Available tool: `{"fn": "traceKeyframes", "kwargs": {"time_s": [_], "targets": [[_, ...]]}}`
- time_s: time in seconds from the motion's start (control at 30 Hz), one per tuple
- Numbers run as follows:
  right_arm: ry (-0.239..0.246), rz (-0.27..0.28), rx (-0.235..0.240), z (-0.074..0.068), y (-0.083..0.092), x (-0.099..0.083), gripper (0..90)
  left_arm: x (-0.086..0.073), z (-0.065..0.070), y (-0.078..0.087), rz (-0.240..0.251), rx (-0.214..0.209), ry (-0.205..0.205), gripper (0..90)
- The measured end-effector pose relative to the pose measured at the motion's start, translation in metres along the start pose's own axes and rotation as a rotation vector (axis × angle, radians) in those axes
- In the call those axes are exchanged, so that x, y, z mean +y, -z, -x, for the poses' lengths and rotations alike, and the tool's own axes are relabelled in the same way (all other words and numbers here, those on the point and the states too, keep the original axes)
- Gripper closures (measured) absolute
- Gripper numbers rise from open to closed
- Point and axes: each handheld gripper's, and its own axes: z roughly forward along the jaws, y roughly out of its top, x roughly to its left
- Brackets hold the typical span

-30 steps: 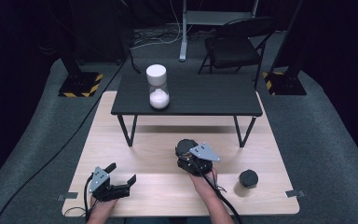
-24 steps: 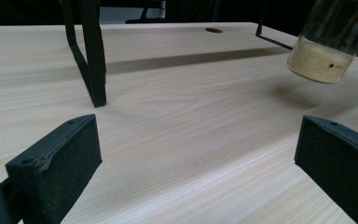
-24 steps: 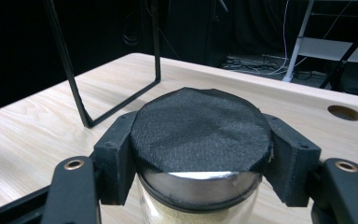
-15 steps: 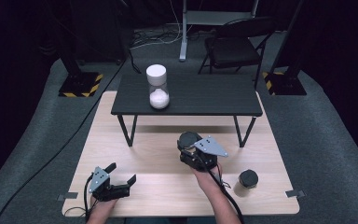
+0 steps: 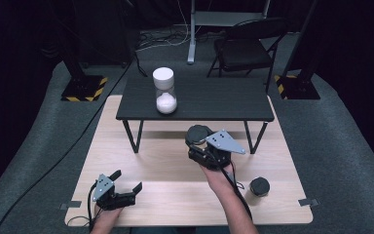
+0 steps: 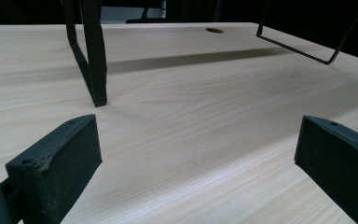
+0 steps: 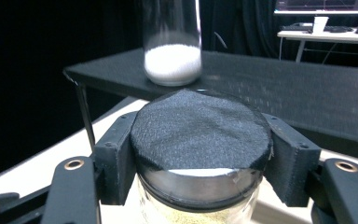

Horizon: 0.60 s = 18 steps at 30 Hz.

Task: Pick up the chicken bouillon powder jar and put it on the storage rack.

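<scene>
Right gripper (image 5: 200, 145) clamped on black-lidded glass jar (image 7: 199, 140) just under lid, jar upright, yellowish grains inside (contents blurred, perhaps seeds). Jar held above wooden table (image 5: 165, 170), just before front edge of black low table (image 5: 224, 100). White-capped jar (image 5: 165, 91) stands on low table, beyond and left of held jar. Left gripper (image 5: 121, 191) jaws apart, empty, near wooden table's front-left corner, well away from low table; right hand nearer.

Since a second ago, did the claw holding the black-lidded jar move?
Yes. The right claw with the jar moved toward the black shelf's front edge, away from the other jar on the table.
</scene>
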Motion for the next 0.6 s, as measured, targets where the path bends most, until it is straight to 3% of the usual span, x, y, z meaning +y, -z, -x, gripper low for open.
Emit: {"fn": "traceKeyframes", "kwargs": {"time_s": [0.3, 0.6], "targets": [[0.046, 0.02, 0.004, -0.001, 0.001, 0.031, 34.2, 0.0, 0.0, 0.0, 0.002, 0.001, 0.003, 0.1], [0.044, 0.038, -0.016, 0.008, 0.0, 0.058, 34.2, 0.0, -0.001, 0.0, 0.003, 0.001, 0.005, 0.0]]}}
